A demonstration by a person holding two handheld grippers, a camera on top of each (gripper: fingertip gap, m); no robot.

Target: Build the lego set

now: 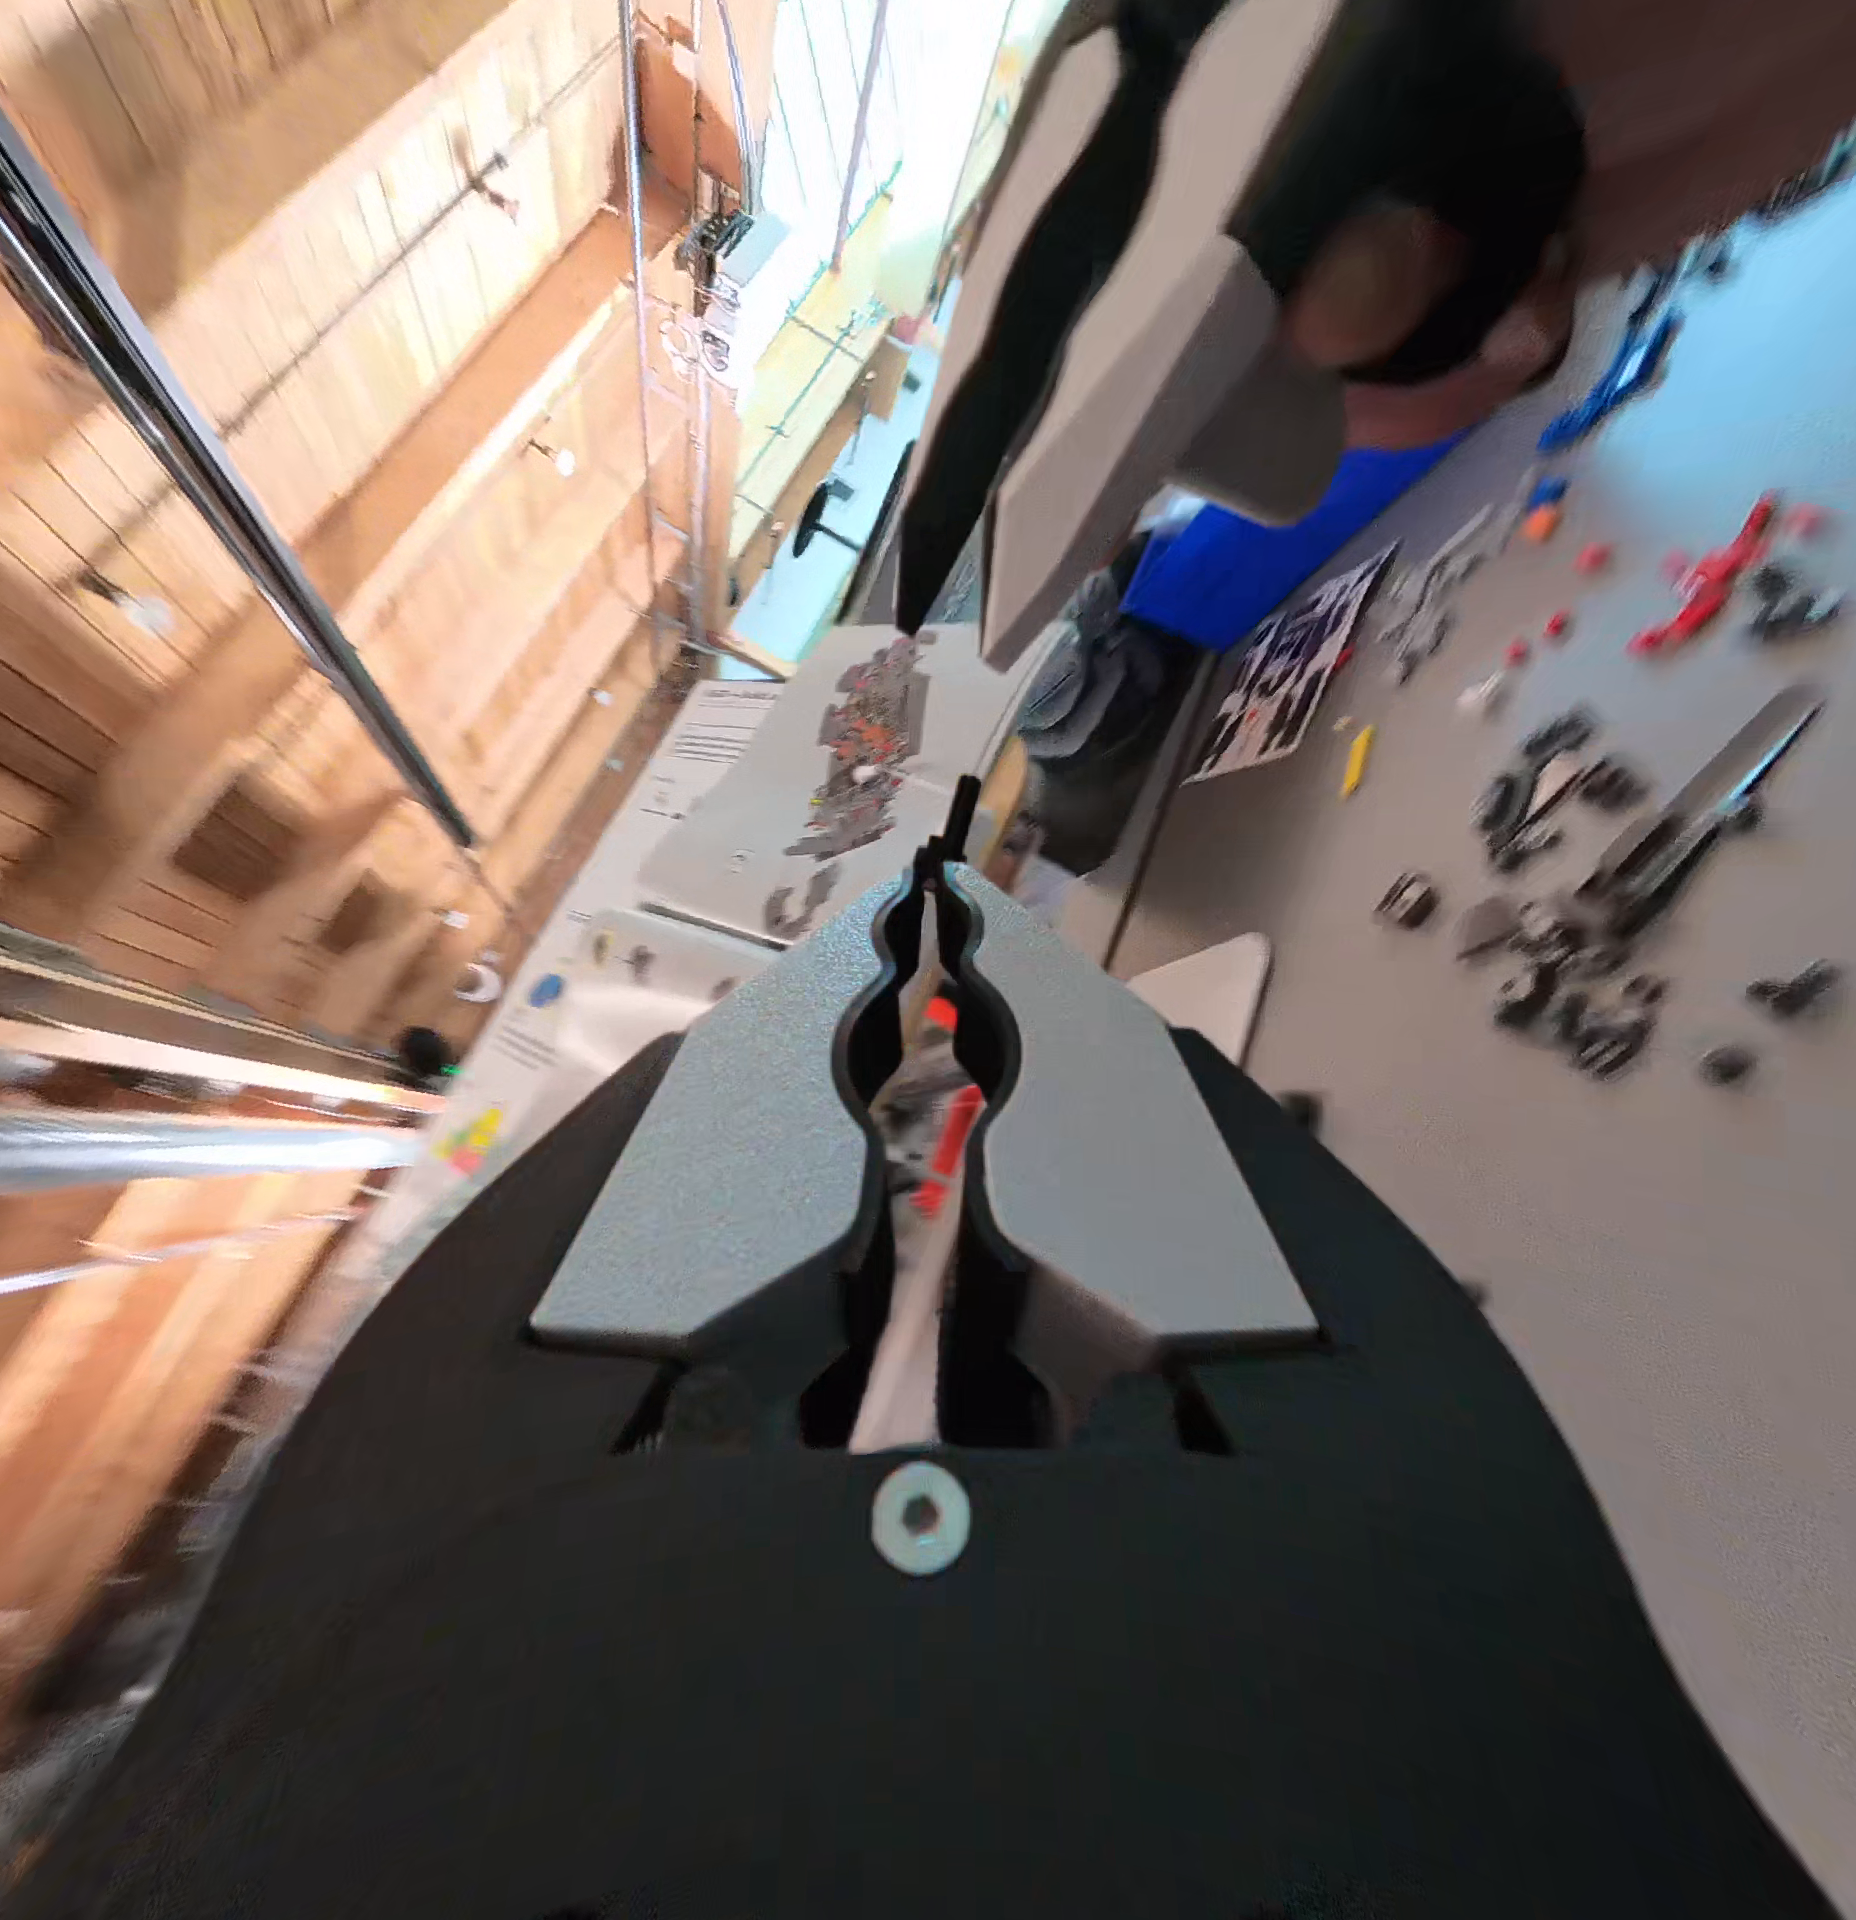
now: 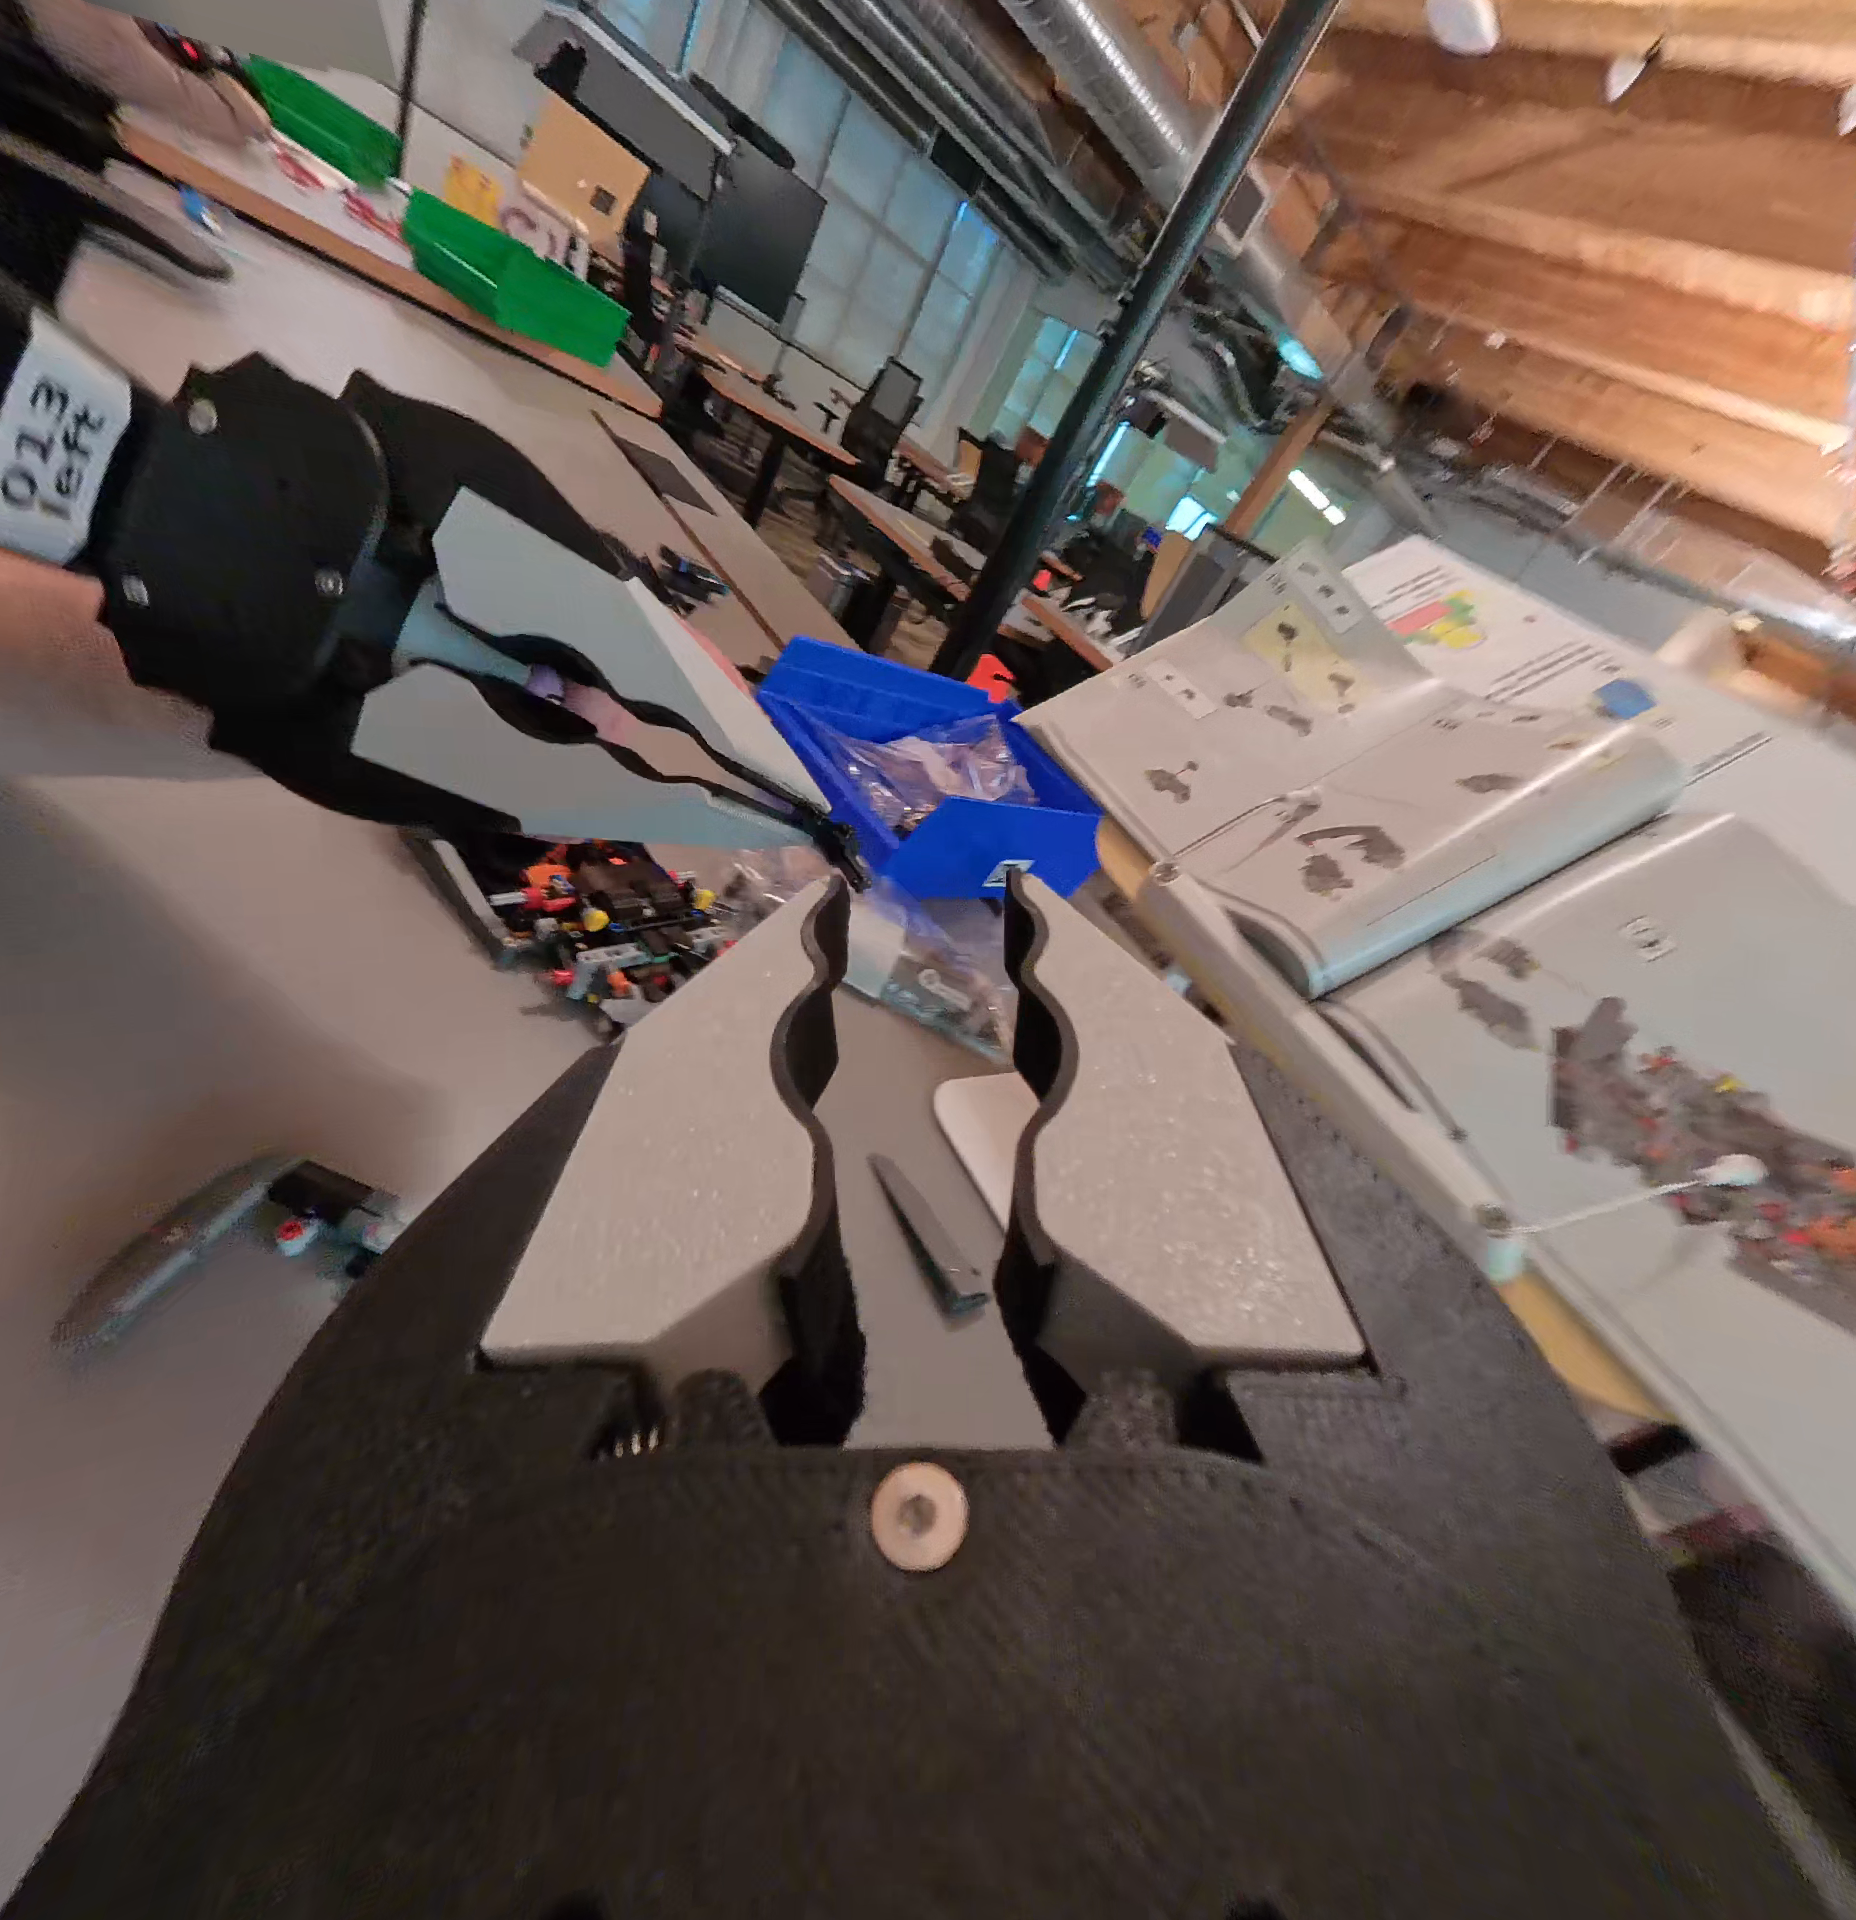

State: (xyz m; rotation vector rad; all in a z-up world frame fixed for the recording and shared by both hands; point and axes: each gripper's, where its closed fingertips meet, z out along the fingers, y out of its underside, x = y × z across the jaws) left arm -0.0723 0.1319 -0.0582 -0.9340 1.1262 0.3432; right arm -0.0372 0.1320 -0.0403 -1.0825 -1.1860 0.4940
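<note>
My left gripper (image 1: pixel 939 883) is shut on a small black pin (image 1: pixel 962 816) that sticks out past its tips, held up in the air. The right wrist view shows the same closed gripper (image 2: pixel 836 831) with the black pin (image 2: pixel 849 854) at its tip, just above and to the left of my right gripper's left fingertip. My right gripper (image 2: pixel 924 894) is open with nothing between its fingers; it also shows blurred at the top of the left wrist view (image 1: pixel 1111 416). The pin is close to the right gripper's tips but not between them.
A blue bin (image 2: pixel 965 831) with clear bags, a plastic bag of parts (image 2: pixel 934 966), a pile of small bricks (image 2: pixel 612 925) and an open instruction booklet (image 2: pixel 1371 748) lie ahead on the grey table (image 2: pixel 228 987). A black wedge piece (image 2: pixel 929 1236) lies below the right fingers. Loose parts (image 1: pixel 1568 956) are scattered. The grippers' ends are close to 5 cm from one another.
</note>
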